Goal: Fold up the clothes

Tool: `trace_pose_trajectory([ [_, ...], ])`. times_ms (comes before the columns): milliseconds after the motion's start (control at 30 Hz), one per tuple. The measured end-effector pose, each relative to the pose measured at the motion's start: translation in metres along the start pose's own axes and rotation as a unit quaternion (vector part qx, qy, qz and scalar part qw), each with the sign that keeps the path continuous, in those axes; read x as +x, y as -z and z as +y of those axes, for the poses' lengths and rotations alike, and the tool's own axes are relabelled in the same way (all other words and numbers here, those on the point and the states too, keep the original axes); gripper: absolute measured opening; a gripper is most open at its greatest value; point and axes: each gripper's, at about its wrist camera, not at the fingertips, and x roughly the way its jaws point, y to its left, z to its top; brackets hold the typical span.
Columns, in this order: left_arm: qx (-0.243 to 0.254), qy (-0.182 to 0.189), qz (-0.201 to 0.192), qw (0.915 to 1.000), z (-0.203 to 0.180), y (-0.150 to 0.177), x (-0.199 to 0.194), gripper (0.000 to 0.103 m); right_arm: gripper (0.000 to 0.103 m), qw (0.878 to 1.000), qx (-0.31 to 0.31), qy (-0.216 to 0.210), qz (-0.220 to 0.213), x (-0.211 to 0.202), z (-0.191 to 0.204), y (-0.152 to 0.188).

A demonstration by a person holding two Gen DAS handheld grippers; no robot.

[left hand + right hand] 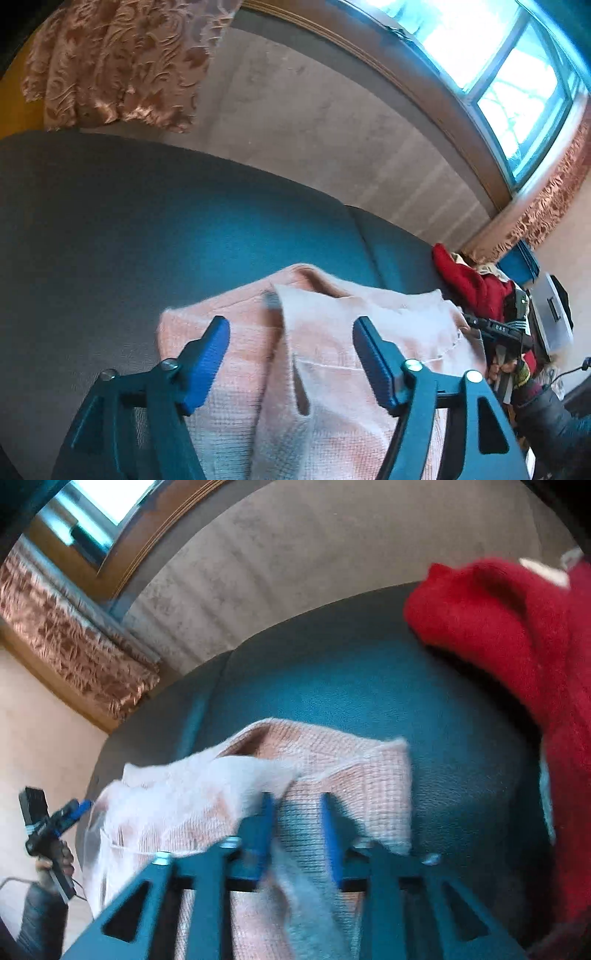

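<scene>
Pink garment [332, 354] coarse waffle-knit cloth; red garment [517, 635] fuzzy wool; sofa [147, 221] matt fabric

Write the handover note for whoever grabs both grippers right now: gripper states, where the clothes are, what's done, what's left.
Left gripper: open, empty, poised over the pink knit garment.
Right gripper: fingers partly apart with a fold of the pink garment between them; motion blur hides whether it is gripped.
The pink garment lies on the dark blue-grey sofa seat, partly doubled over, edges uneven.
A red sweater is heaped on the seat to the right, unfolded.
Left: finish and square the pink fold, then probably do the red one.
</scene>
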Motion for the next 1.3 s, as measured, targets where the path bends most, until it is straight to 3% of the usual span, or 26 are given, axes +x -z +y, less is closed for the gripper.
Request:
trace_pose_trajectory([
  [133, 0.053, -0.049, 0.069, 0.995, -0.016, 0.001, 0.029, 0.071, 0.042, 1.0, -0.007, -0.006, -0.006, 0.003, 0.003, 0.005],
  [167, 0.069, -0.063, 0.086, 0.9919, -0.021, 0.003, 0.039, 0.062, 0.043, 1.0, -0.012, -0.005, -0.006, 0.004, 0.005, 0.007],
  [200, 0.074, -0.075, 0.092, 0.9902, -0.023, 0.003, 0.045, 0.052, 0.043, 1.0, -0.024, 0.004, -0.004, 0.008, 0.01, 0.006],
  [233, 0.076, -0.087, 0.093, 0.9889, -0.024, 0.004, 0.049, 0.021, 0.042, 0.999, -0.036, 0.014, -0.001, 0.012, 0.015, 0.006],
  [267, 0.078, -0.099, 0.094, 0.9876, -0.026, 0.004, 0.053, 0.0, 0.04, 0.998, -0.052, 0.029, 0.003, 0.013, 0.021, 0.005],
  [300, 0.076, -0.098, 0.084, 0.9887, -0.028, 0.003, 0.051, 0.002, 0.027, 0.997, -0.068, 0.044, 0.007, 0.014, 0.026, 0.004],
  [333, 0.072, -0.094, 0.071, 0.9904, -0.03, 0.002, 0.047, 0.002, 0.005, 0.995, -0.085, 0.06, 0.01, 0.015, 0.031, 0.002],
  [367, 0.068, -0.09, 0.057, 0.992, -0.032, 0.0, 0.043, 0.001, 0.002, 0.992, -0.101, 0.075, 0.014, 0.016, 0.036, 0.001],
  [467, 0.054, -0.07, -0.002, 0.996, -0.036, -0.006, 0.015, 0.001, 0.002, 0.99, -0.116, 0.08, -0.012, 0.0, 0.049, -0.006],
  [567, 0.039, -0.075, -0.036, 0.9958, -0.031, -0.01, 0.002, 0.001, 0.0, 0.989, -0.12, 0.071, -0.041, -0.015, 0.058, -0.014],
  [733, 0.029, -0.084, -0.033, 0.9955, -0.024, 0.003, 0.004, 0.001, 0.001, 0.991, -0.106, 0.059, -0.064, -0.023, 0.059, -0.02],
  [800, 0.036, -0.094, -0.016, 0.9948, -0.025, 0.009, 0.014, 0.001, 0.004, 0.994, -0.09, 0.042, -0.055, -0.021, 0.053, -0.019],
  [867, 0.034, -0.097, -0.013, 0.9946, -0.025, 0.007, 0.022, 0.001, 0.022, 0.996, -0.08, 0.033, -0.032, -0.017, 0.046, -0.017],
  [900, 0.031, -0.097, -0.015, 0.9947, -0.022, 0.005, 0.025, 0.001, 0.041, 0.995, -0.087, 0.042, -0.024, -0.012, 0.046, -0.017],
  [933, 0.031, -0.096, -0.018, 0.9947, -0.022, 0.004, 0.024, 0.001, 0.054, 0.994, -0.095, 0.052, -0.016, -0.008, 0.047, -0.017],
  [1033, 0.035, -0.092, -0.03, 0.9947, -0.025, 0.001, 0.016, 0.001, 0.056, 0.992, -0.113, 0.05, 0.035, 0.014, 0.048, -0.018],
  [1067, 0.037, -0.091, -0.034, 0.9946, -0.025, 0.0, 0.013, 0.001, 0.053, 0.989, -0.122, 0.062, 0.055, 0.022, 0.05, -0.016],
  [1100, 0.038, -0.09, -0.038, 0.9945, -0.026, 0.0, 0.011, 0.001, 0.028, 0.985, -0.142, 0.075, 0.065, 0.028, 0.053, -0.012],
  [1133, 0.041, -0.088, -0.046, 0.9942, -0.029, -0.001, 0.006, 0.001, 0.014, 0.982, -0.159, 0.08, 0.065, 0.028, 0.059, -0.007],
  [1200, 0.047, -0.085, -0.066, 0.9931, -0.034, -0.004, -0.005, 0.001, 0.008, 0.977, -0.184, 0.092, 0.056, 0.023, 0.066, -0.002],
  [1300, 0.057, -0.079, -0.096, 0.9906, -0.043, -0.007, -0.022, 0.001, 0.003, 0.975, -0.192, 0.108, -0.011, -0.006, 0.076, -0.008],
])
